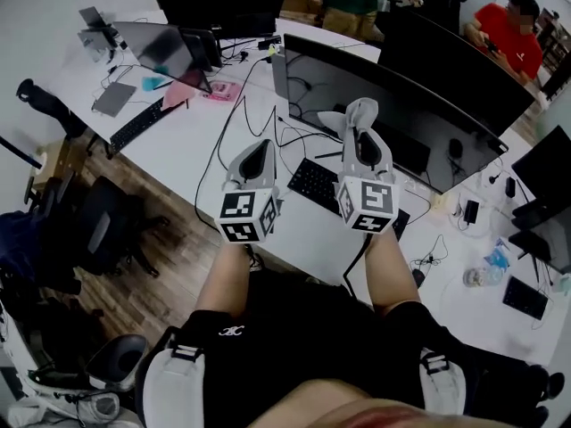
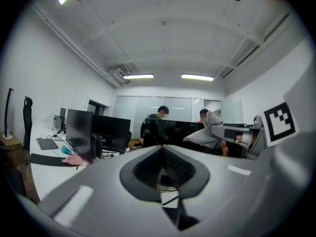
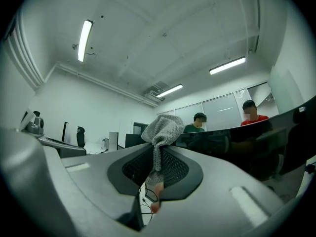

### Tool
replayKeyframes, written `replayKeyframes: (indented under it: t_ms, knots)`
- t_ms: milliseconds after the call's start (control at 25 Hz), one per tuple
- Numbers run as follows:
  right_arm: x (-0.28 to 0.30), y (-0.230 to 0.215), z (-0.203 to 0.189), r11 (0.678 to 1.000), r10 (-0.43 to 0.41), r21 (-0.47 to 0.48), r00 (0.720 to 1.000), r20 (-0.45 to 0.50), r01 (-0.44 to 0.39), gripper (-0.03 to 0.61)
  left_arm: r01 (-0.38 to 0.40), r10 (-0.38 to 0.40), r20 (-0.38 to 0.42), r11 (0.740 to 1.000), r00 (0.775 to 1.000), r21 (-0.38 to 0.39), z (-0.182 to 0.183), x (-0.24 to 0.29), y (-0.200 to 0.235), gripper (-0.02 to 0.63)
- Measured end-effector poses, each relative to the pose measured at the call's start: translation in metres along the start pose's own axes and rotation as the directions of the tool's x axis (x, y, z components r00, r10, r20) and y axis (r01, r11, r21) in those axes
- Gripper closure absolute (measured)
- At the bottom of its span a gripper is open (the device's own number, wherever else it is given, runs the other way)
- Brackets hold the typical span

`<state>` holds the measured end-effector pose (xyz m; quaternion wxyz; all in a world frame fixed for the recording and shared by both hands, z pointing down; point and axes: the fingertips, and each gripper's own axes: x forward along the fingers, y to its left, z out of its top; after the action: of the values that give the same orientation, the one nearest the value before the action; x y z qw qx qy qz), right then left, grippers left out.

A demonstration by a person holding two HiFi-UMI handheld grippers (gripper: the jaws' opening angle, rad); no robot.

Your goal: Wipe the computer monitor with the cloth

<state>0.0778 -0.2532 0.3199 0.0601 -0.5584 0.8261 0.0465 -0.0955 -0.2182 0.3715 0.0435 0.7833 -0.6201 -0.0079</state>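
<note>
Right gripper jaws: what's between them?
The grey cloth, clamped in the shut right gripper, bunched above the tips. How far back it reaches is hidden by the jaws.

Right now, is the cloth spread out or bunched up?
Bunched up: the cloth sits in a crumpled wad, pinched in the right gripper.

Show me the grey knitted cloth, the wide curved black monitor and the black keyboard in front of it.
grey knitted cloth [image 3: 162, 127], right gripper view, on its bunched top.
wide curved black monitor [image 1: 437, 123], head view, on the dark screen.
black keyboard [image 1: 312, 184], head view, on its keys.
</note>
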Motion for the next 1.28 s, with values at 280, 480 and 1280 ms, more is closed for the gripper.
replayKeyframes:
  t_ms: [280,480,1280]
  knots:
    - [0.054,0.006,0.001,0.998,-0.062,-0.001,0.998,-0.003,0.062,0.551,0.110,-0.110,-0.007,0.994,0.994,0.013,0.002,0.050,0.034,0.561]
    - [0.110,0.021,0.008,0.996,-0.094,0.007,0.996,0.005,0.094,0.551,0.190,-0.190,0.015,0.982,0.982,0.023,0.017,0.083,0.070,0.561]
    - [0.262,0.041,0.003,0.974,-0.208,0.053,0.964,-0.165,0.219,0.551,0.339,-0.339,0.017,0.941,0.941,-0.001,0.011,0.124,0.172,0.561]
